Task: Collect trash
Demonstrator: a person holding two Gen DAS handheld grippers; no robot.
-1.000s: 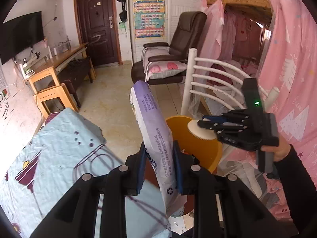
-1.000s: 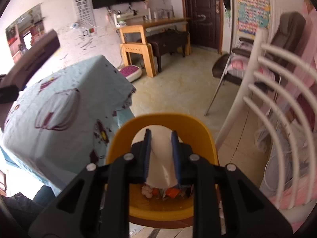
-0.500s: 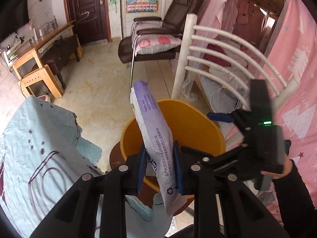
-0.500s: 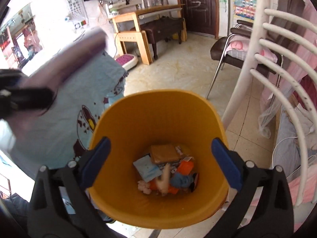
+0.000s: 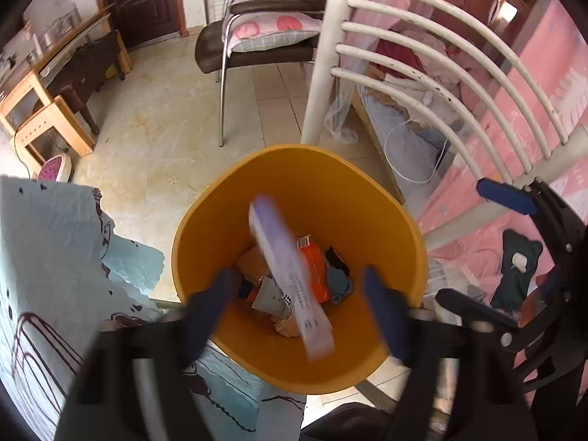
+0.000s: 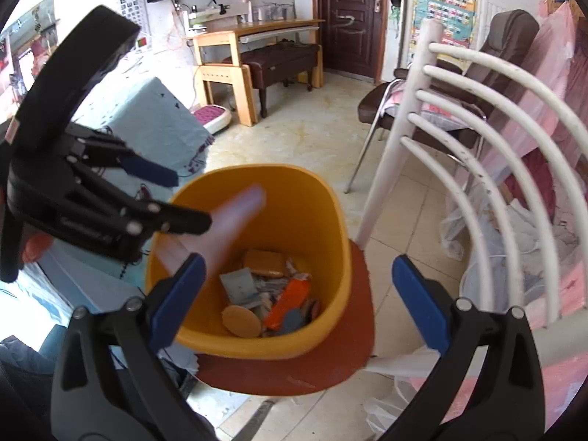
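left gripper (image 5: 294,308): fingers spread wide, holding nothing; hangs over the bin mouth, presumably so a dropped item goes straight in.
right gripper (image 6: 294,301): fingers spread wide too, empty; aimed down at the bin from the side, clear of the drop path.
long purple-and-white plastic wrapper (image 5: 290,279): between and just beyond the left fingers, touching neither, motion-blurred, tilted, inside the bin opening. Looks mid-fall.
round orange plastic trash bin (image 5: 205,220): directly ahead of both finger pairs, upright on a reddish-brown base (image 6: 294,375).
bin contents: orange packet (image 6: 286,301), tan round disc (image 6: 240,321), pale blue-grey card (image 6: 237,283), brown flat pack (image 6: 264,262), assorted scraps.
beyond: white curved-rail frame (image 5: 422,84), brown armchair with a pink cushion (image 5: 264,29).
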